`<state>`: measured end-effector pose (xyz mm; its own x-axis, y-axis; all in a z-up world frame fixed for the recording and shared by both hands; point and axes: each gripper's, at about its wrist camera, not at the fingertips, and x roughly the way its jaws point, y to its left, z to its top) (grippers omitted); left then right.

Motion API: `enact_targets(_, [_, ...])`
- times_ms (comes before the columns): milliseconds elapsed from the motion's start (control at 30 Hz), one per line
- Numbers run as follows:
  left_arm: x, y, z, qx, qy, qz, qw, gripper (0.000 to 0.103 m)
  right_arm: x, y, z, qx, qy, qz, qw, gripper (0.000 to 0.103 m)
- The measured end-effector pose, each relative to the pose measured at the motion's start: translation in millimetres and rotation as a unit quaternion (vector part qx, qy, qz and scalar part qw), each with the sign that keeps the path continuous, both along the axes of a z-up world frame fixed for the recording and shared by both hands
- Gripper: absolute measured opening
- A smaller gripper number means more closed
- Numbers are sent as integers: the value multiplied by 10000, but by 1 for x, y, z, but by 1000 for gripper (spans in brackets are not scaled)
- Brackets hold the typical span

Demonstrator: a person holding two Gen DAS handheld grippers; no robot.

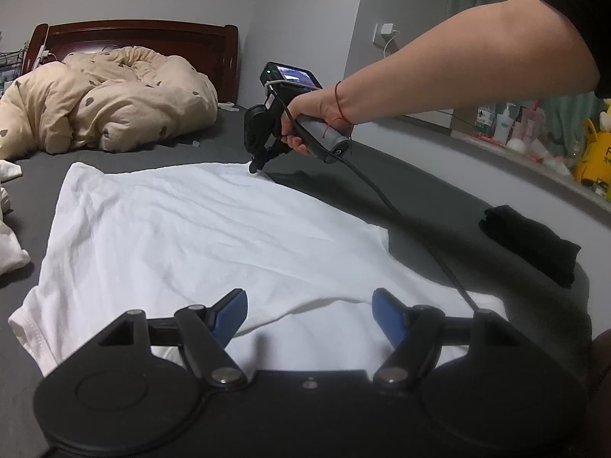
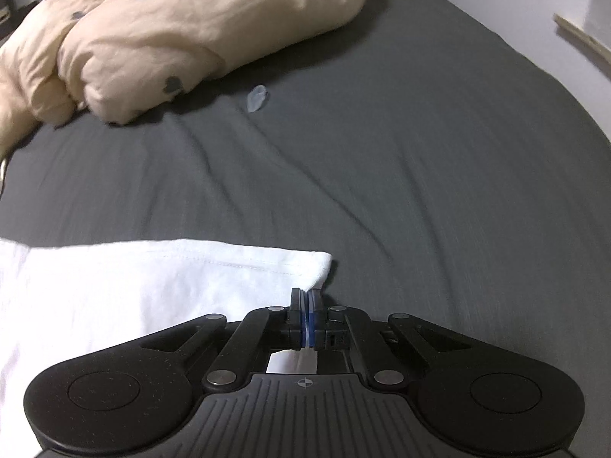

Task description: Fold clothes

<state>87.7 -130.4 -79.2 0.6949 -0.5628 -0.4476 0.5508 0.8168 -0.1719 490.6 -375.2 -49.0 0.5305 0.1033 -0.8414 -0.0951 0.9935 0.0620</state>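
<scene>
A white T-shirt [image 1: 198,236] lies spread flat on the dark grey bed sheet [image 1: 382,191]. My left gripper [image 1: 309,301] hovers open over the shirt's near edge, blue pads wide apart with nothing between them. In the left wrist view a person's hand holds my right gripper [image 1: 255,166] down at the shirt's far right corner. The right wrist view shows that gripper [image 2: 307,297] shut on the white shirt [image 2: 152,286] near its hemmed corner, white cloth pinched between the blue pads.
A beige duvet with dark hearts [image 1: 103,103] is heaped by the wooden headboard [image 1: 145,34]. A folded black garment [image 1: 530,244] lies at the right. White clothes [image 1: 9,248] sit at the left edge. Bottles line the window ledge [image 1: 504,122]. A small clear scrap [image 2: 256,99] lies on the sheet.
</scene>
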Motion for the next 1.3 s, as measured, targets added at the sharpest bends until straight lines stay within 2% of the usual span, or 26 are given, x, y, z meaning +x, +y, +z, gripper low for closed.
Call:
enact_targets(167, [0, 1, -1, -57, -1, 11, 10000, 72, 6, 6, 14, -349, -302, 21, 9989, 0])
enact_targets(333, [2, 1, -3, -77, 89, 15, 9999, 73, 18, 19, -3, -755, -170, 118, 9969, 0])
enact_targets(467, [2, 0, -4, -48, 88, 32, 9999, 73, 14, 9, -12, -560, -263, -190, 9979, 2])
enact_targets(533, [1, 0, -3, -31, 54, 37, 10000, 74, 12, 2, -10, -369, -286, -318, 9984, 7])
enact_targets(600, [-1, -1, -1, 1, 17, 30, 10000, 74, 7, -7, -4, -345, -301, -462, 9979, 36])
enact_targets(667, [-3, -1, 1, 42, -23, 28, 10000, 74, -1, -19, 6, -357, -440, -608, 9965, 47])
enact_targets(733, [-6, -1, 4, 66, -39, 26, 10000, 74, -14, -34, 19, -198, -559, -674, 9960, 47])
enact_targets(833, [-10, -1, 10, 130, -38, 28, 9999, 76, -47, -49, 30, 308, -376, -251, 9985, 47])
enact_targets(933, [-16, 1, 15, 220, -8, 53, 9997, 76, -99, -53, 35, 713, -157, 272, 9970, 47])
enact_targets(1033, [-24, 5, 19, 329, 35, 99, 9994, 76, -152, -58, 34, 1055, 62, 526, 9930, 47])
enact_targets(1167, [-37, 13, 23, 515, 58, 131, 9986, 76, -205, -71, 29, 1337, 322, 520, 9891, 46])
enact_targets(1233, [-45, 18, 22, 632, 93, 172, 9978, 76, -215, -76, 20, 1431, 438, 404, 9879, 46])
enact_targets(1267, [-47, 21, 23, 673, 116, 226, 9974, 76, -218, -78, 15, 1484, 487, 337, 9871, 42])
enact_targets(1300, [-49, 25, 23, 695, 143, 305, 9970, 77, -220, -80, 9, 1594, 523, 259, 9855, 30])
